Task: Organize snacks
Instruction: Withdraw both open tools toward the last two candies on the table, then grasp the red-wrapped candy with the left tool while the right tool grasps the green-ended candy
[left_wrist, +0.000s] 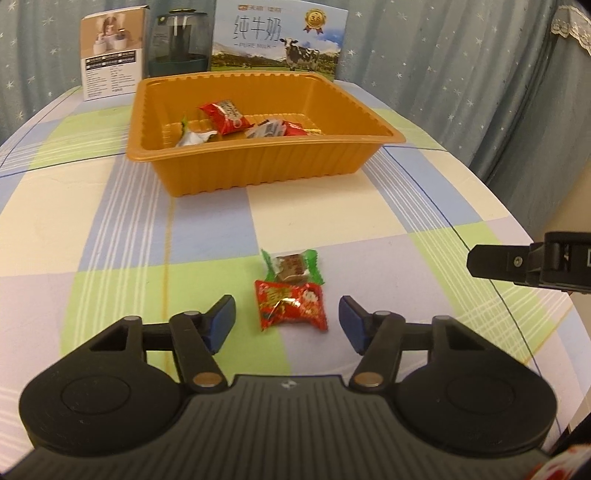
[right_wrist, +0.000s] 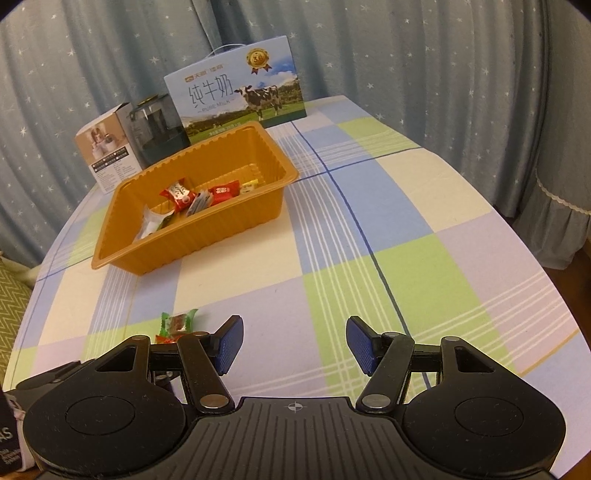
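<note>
Now the left gripper (left_wrist: 287, 323), fingers apart, straddles the red snack (left_wrist: 291, 306) on the counter (left_wrist: 110, 229); closing comes next. Right gripper (right_wrist: 294, 345) hangs open, empty.

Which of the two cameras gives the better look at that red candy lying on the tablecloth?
The left wrist view: the red candy lies whole and unhidden between the open fingers of the left gripper. In the right wrist view only a red sliver peeks out behind the right gripper's own linkage.
</note>
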